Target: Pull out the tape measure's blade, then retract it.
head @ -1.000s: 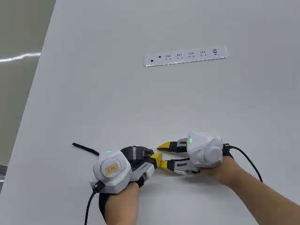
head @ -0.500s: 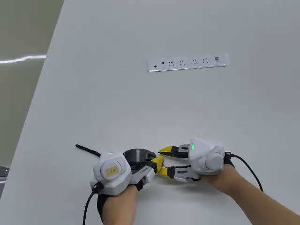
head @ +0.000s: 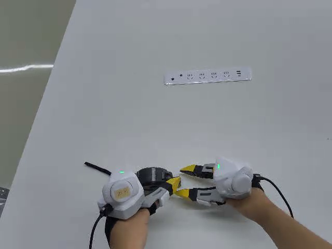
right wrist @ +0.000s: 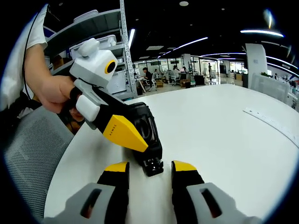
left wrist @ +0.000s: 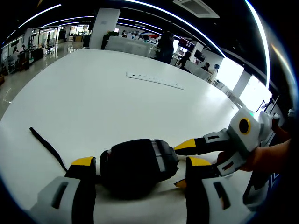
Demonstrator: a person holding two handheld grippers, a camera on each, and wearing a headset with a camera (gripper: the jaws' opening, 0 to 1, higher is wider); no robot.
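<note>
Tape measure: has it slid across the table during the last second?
No. The tape measure keeps its place in front of the power strip's left end; only the camera shifted.

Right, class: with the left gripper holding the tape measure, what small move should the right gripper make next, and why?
Probably ease the right gripper forward and close it on the blade tip. Its jaws stand open, with the tip just ahead between them, while the left gripper clamps the tape measure by its body.

bright even overhead light, soft shadows, sharp focus, fisheye-bent edges
</note>
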